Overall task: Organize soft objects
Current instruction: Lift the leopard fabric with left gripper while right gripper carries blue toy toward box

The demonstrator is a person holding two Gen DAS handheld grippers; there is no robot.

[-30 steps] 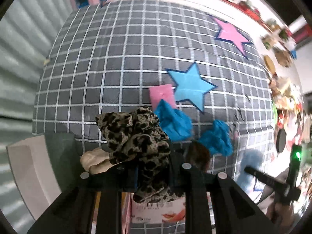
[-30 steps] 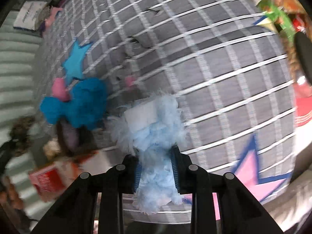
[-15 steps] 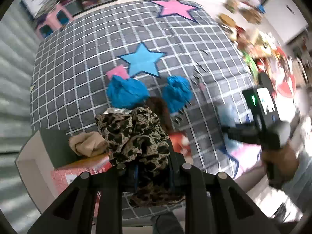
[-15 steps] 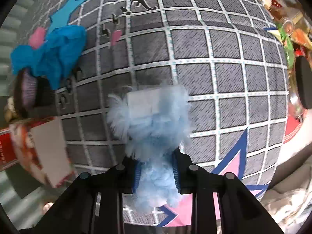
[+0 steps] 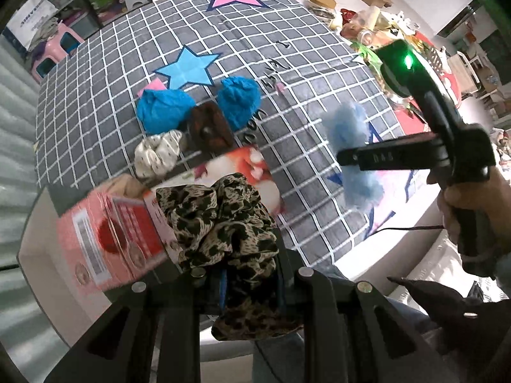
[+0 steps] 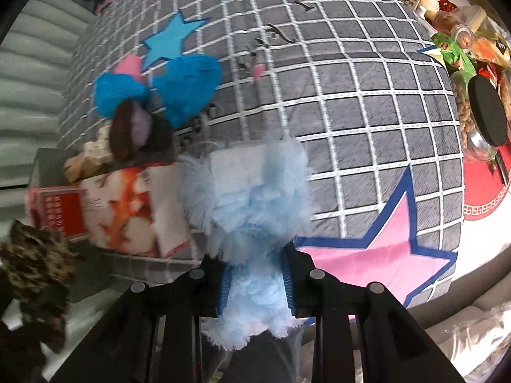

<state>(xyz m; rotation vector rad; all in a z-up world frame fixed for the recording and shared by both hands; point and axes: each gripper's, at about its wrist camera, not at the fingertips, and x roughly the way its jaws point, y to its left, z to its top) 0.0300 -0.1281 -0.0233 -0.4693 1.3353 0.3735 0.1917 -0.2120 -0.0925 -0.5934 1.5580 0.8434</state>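
Observation:
My left gripper (image 5: 252,290) is shut on a leopard-print scrunchie (image 5: 220,226), which hangs above a red and pink carton (image 5: 127,223) at the bed's near edge. My right gripper (image 6: 255,287) is shut on a fluffy light-blue piece (image 6: 252,191) with a white label, held above the grey checked bedspread (image 6: 351,102). In the left wrist view that right gripper (image 5: 345,159) shows from the side, a hand around its handle. On the bedspread lie two bright blue soft pieces (image 5: 163,110) (image 5: 239,99), a brown one (image 5: 209,126) and a cream spotted scrunchie (image 5: 156,153).
A beige soft piece (image 5: 126,185) sits behind the carton. Jars, bags and a red mat (image 6: 479,172) crowd the floor to the right of the bed. Pink stools (image 5: 54,51) stand at the far left. Blue and pink stars (image 6: 377,255) mark the bedspread.
Both grippers have risen and drawn back toward the bed's near edge with their pieces. The left one rolled, so the carton now lies under the scrunchie. The right gripper has come into the left view.

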